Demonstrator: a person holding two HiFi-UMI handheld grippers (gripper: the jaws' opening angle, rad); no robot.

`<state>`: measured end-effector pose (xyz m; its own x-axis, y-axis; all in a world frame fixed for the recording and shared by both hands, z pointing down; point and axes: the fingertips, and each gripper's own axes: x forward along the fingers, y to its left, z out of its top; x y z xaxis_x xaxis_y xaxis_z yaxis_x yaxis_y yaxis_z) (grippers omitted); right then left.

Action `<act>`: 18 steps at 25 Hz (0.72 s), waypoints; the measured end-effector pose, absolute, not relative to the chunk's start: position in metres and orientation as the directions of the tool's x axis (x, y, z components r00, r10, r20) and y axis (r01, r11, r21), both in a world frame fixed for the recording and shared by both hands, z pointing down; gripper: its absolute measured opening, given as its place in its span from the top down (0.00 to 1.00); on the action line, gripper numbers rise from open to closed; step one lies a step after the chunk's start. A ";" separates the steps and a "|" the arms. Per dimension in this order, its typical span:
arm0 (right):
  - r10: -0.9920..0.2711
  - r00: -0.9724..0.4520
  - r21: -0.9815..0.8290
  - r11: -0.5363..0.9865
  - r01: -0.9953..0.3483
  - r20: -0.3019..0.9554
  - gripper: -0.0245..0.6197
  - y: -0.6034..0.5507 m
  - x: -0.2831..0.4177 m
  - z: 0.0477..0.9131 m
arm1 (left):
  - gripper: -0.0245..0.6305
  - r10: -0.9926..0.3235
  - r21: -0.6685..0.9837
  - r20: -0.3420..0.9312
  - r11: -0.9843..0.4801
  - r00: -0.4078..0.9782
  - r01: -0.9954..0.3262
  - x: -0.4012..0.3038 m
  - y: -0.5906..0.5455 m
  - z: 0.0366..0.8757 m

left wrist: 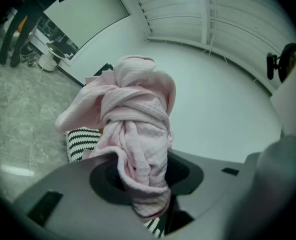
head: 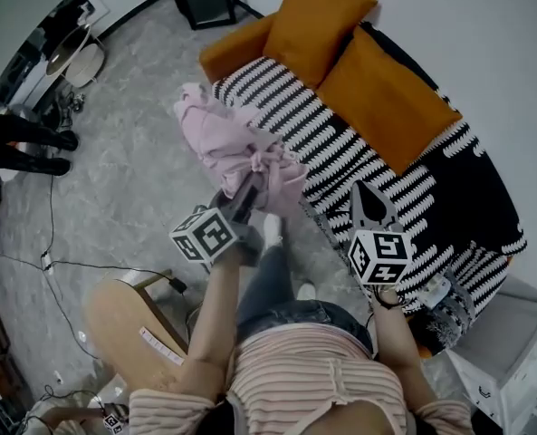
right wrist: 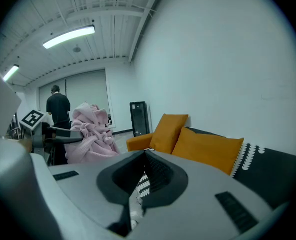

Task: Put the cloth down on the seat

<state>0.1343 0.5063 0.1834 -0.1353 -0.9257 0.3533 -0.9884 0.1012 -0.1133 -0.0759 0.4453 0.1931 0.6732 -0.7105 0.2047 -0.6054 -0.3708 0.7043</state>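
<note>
- The striped seat (head: 340,152) lies bare in front of the two orange cushions (head: 377,89), open from above.
- The bunched pink cloth (head: 241,148) hangs over the seat's end, near the orange armrest (head: 232,48).

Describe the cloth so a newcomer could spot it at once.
Start at the sofa with the black-and-white striped cover and the orange cushions. At its end nearest the head view's left, the left gripper grips the cloth and holds it up. The cloth is the only pale pink thing there, a soft, twisted bundle against bold stripes and grey floor.
</note>
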 end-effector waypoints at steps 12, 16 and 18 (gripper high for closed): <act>-0.912 -0.122 -0.088 0.095 -0.992 0.393 0.95 0.358 0.077 0.187 | 0.72 -0.681 0.725 0.255 -0.335 0.686 -0.602 -0.125 0.305 0.218; -0.911 -0.103 -0.066 0.083 -0.994 0.398 0.95 0.327 0.065 0.185 | 0.72 -0.672 0.729 0.259 -0.336 0.694 -0.597 -0.137 0.268 0.220; -0.910 -0.089 -0.055 0.073 -0.996 0.405 0.95 0.317 0.064 0.186 | 0.72 -0.669 0.733 0.262 -0.332 0.696 -0.594 -0.139 0.254 0.222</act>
<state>0.0640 0.3172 0.1861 -0.0893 -0.9098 0.4052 -0.9958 0.0734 -0.0545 -0.1390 0.2538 0.2219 0.6960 -0.6686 0.2619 -0.5943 -0.3317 0.7326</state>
